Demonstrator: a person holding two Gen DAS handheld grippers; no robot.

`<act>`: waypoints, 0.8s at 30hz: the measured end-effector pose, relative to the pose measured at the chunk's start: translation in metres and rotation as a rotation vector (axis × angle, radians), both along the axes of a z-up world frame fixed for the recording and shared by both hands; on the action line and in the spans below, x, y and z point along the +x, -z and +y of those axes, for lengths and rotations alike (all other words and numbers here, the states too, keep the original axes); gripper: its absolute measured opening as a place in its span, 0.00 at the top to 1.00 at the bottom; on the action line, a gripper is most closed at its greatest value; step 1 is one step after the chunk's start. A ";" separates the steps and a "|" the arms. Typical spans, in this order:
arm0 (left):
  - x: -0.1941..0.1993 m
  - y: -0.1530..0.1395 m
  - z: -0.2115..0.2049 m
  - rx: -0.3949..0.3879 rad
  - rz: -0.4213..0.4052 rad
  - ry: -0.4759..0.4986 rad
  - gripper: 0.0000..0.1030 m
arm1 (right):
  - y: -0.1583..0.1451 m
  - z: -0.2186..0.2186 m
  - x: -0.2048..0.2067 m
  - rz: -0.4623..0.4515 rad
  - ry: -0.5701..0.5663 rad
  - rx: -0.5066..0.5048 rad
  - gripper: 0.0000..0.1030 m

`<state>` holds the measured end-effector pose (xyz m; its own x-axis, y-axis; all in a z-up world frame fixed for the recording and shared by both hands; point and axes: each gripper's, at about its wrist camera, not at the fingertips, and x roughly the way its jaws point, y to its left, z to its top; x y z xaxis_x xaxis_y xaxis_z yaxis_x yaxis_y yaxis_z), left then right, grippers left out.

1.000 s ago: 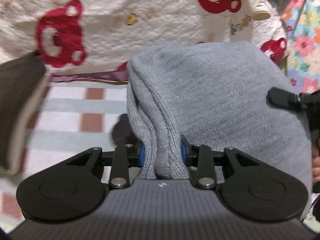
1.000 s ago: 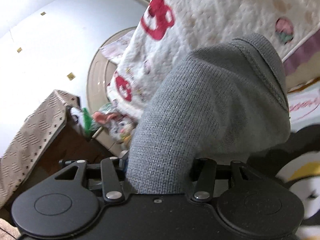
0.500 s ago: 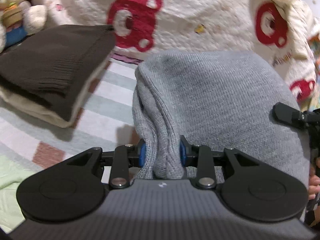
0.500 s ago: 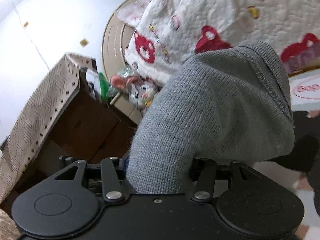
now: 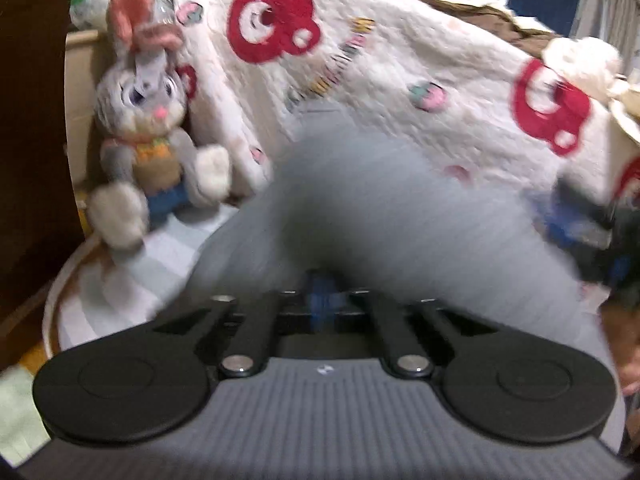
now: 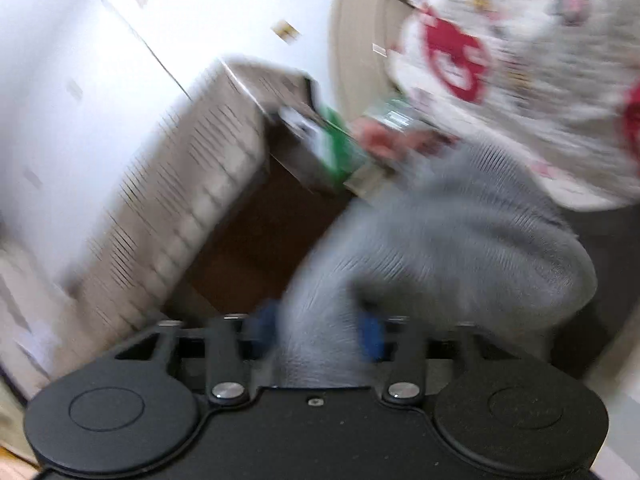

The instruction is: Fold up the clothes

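Note:
A folded grey knit sweater hangs between both grippers, blurred by motion. My left gripper is shut on one edge of it; the cloth drapes over the blue pads. My right gripper is shut on the other edge of the sweater, with the knit bunched between the blue pads. The right gripper also shows at the right edge of the left wrist view.
A white quilt with red bears lies behind. A grey plush rabbit sits at the left on a striped round mat. In the right wrist view a patterned box flap and dark wooden furniture stand to the left.
Both grippers have swung left with the sweater held. The dark folded stack has left the left view and the plush rabbit has come in. The left jaws look closer together.

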<state>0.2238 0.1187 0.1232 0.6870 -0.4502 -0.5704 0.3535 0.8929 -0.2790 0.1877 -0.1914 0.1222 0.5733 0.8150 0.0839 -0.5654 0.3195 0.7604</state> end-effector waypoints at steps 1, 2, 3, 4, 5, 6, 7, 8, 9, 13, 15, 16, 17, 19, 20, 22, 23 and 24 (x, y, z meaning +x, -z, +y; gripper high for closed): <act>0.020 0.011 0.002 -0.019 0.039 -0.009 1.00 | -0.003 -0.001 0.015 0.006 0.027 -0.018 0.97; 0.039 0.022 0.004 -0.037 0.079 -0.018 1.00 | -0.005 -0.003 0.028 0.020 0.068 -0.065 0.97; 0.055 0.039 0.005 -0.066 0.127 -0.024 1.00 | -0.007 -0.005 0.041 0.033 0.110 -0.111 0.97; 0.067 0.062 0.006 -0.109 0.188 -0.027 1.00 | 0.002 -0.006 0.049 0.071 0.174 -0.214 0.87; 0.074 0.084 0.006 -0.140 0.232 -0.032 1.00 | 0.019 -0.007 0.052 0.103 0.198 -0.296 0.86; 0.073 0.103 0.005 -0.157 0.256 -0.038 1.00 | 0.036 -0.008 0.054 0.131 0.208 -0.367 0.85; 0.072 0.122 0.004 -0.174 0.279 -0.044 1.00 | 0.058 -0.009 0.053 0.181 0.198 -0.383 0.83; 0.069 0.137 0.005 -0.201 0.294 -0.049 1.00 | 0.081 -0.010 0.051 0.237 0.182 -0.385 0.81; 0.064 0.146 0.008 -0.241 0.298 -0.055 1.00 | 0.104 -0.012 0.049 0.294 0.165 -0.386 0.78; 0.047 0.161 0.018 -0.314 0.259 -0.068 1.00 | 0.133 -0.008 0.012 0.251 0.208 -0.503 0.50; 0.041 0.161 0.017 -0.312 0.238 -0.078 1.00 | 0.123 0.002 -0.009 0.158 0.211 -0.593 0.47; 0.040 0.161 0.017 -0.310 0.233 -0.081 1.00 | 0.115 0.008 -0.020 0.101 0.213 -0.648 0.41; 0.040 0.161 0.018 -0.309 0.229 -0.081 1.00 | 0.106 0.014 -0.030 0.041 0.215 -0.707 0.35; 0.039 0.162 0.018 -0.304 0.216 -0.080 1.00 | 0.094 0.029 -0.054 -0.079 0.230 -0.848 0.33; 0.038 0.162 0.020 -0.310 0.213 -0.083 1.00 | 0.091 0.034 -0.062 -0.133 0.245 -0.930 0.33; 0.036 0.165 0.025 -0.342 0.215 -0.092 0.98 | 0.096 0.049 -0.081 -0.226 0.248 -1.096 0.33; 0.035 0.166 0.027 -0.358 0.215 -0.097 0.98 | 0.100 0.055 -0.086 -0.257 0.244 -1.167 0.33; 0.034 0.167 0.029 -0.372 0.214 -0.101 0.97 | 0.104 0.062 -0.091 -0.288 0.240 -1.239 0.33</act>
